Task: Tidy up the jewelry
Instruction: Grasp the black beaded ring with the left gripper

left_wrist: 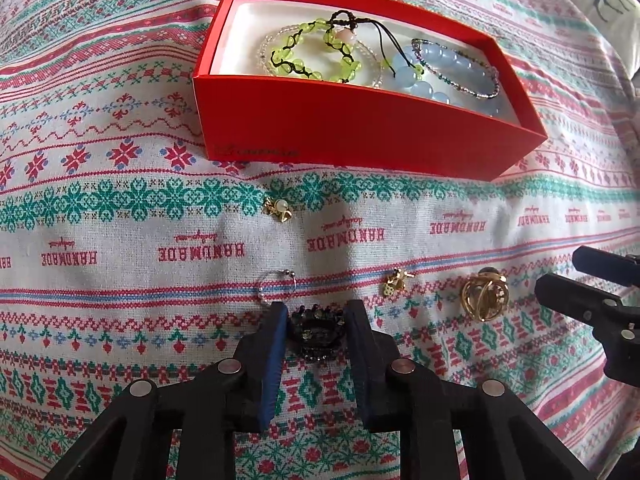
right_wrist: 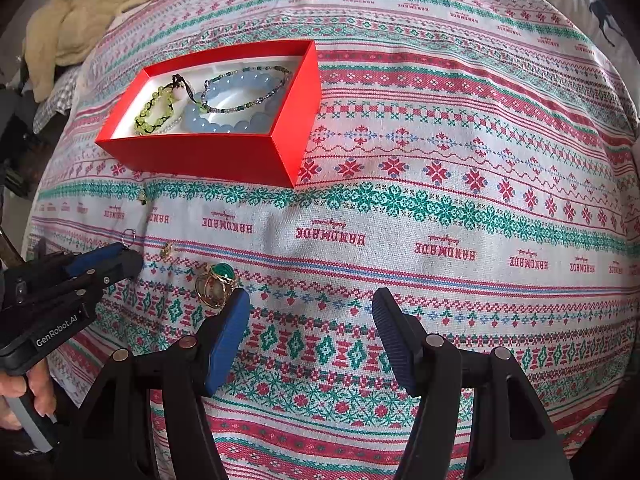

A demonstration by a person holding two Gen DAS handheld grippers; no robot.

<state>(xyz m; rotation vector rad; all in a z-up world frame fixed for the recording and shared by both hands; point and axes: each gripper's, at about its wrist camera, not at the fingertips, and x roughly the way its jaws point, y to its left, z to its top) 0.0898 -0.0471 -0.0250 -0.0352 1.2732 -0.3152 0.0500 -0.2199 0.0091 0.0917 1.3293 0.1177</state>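
Observation:
A red box [left_wrist: 344, 136] holds a green bead bracelet [left_wrist: 308, 52], a blue bead bracelet [left_wrist: 436, 72] and a thin dark one [left_wrist: 480, 76]; it also shows in the right wrist view [right_wrist: 208, 156]. My left gripper [left_wrist: 318, 314] has its jaws around a black beaded ring [left_wrist: 318, 332] on the cloth, pads close beside it. A thin wire ring [left_wrist: 276, 288], two small gold earrings [left_wrist: 280, 210] [left_wrist: 396, 282] and a gold ring [left_wrist: 484, 296] lie on the cloth. My right gripper [right_wrist: 312, 304] is open and empty beside the gold ring with a green stone [right_wrist: 216, 280].
A patterned cloth [right_wrist: 440, 200] covers the surface. A beige blanket [right_wrist: 88, 8] lies at the far left edge. The left gripper's body [right_wrist: 60, 296] sits at the left in the right wrist view.

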